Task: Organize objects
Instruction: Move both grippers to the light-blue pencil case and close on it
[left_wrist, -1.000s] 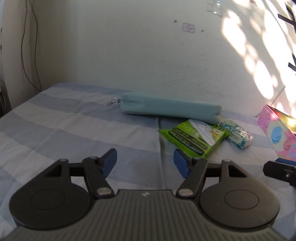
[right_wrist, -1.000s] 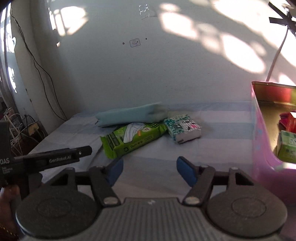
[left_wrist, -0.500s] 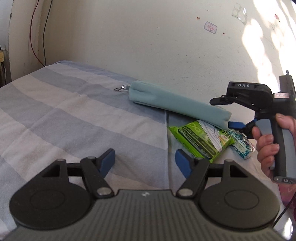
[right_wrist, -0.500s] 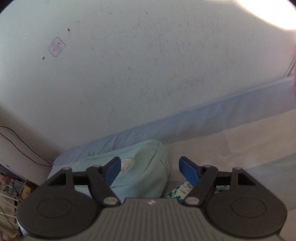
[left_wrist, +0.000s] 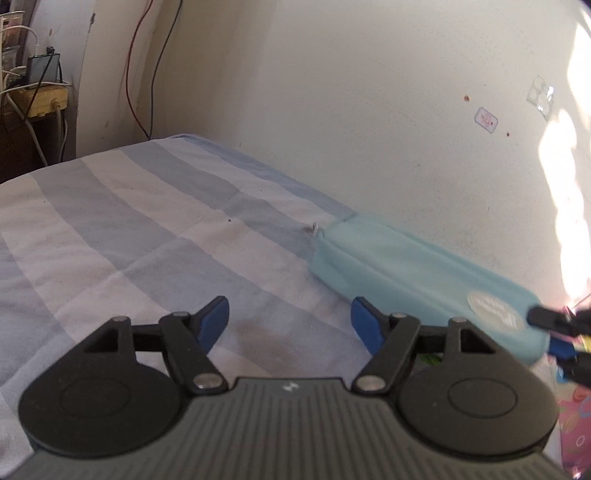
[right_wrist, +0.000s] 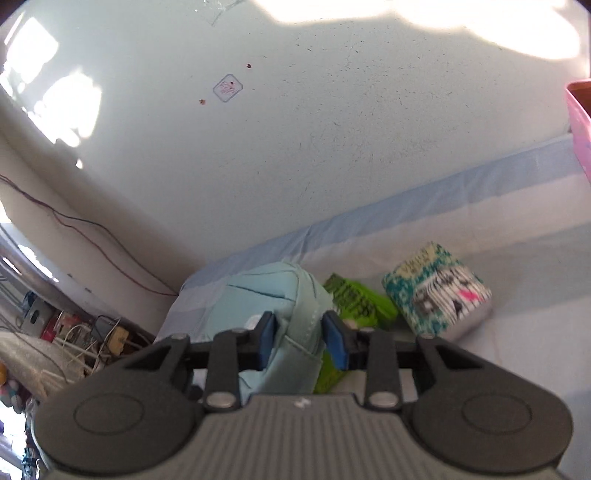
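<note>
Pinching the pouch (right_wrist: 284, 295) now, right claw (right_wrist: 301, 341) has just closed; left claw (left_wrist: 290, 325) widened, empty.

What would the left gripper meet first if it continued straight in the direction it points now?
Most likely the striped bedsheet. The left gripper is open with nothing between its fingers and tilts down toward bare cloth. The light blue pouch lies off to its right, probably outside that line, though depth is unclear.
</note>
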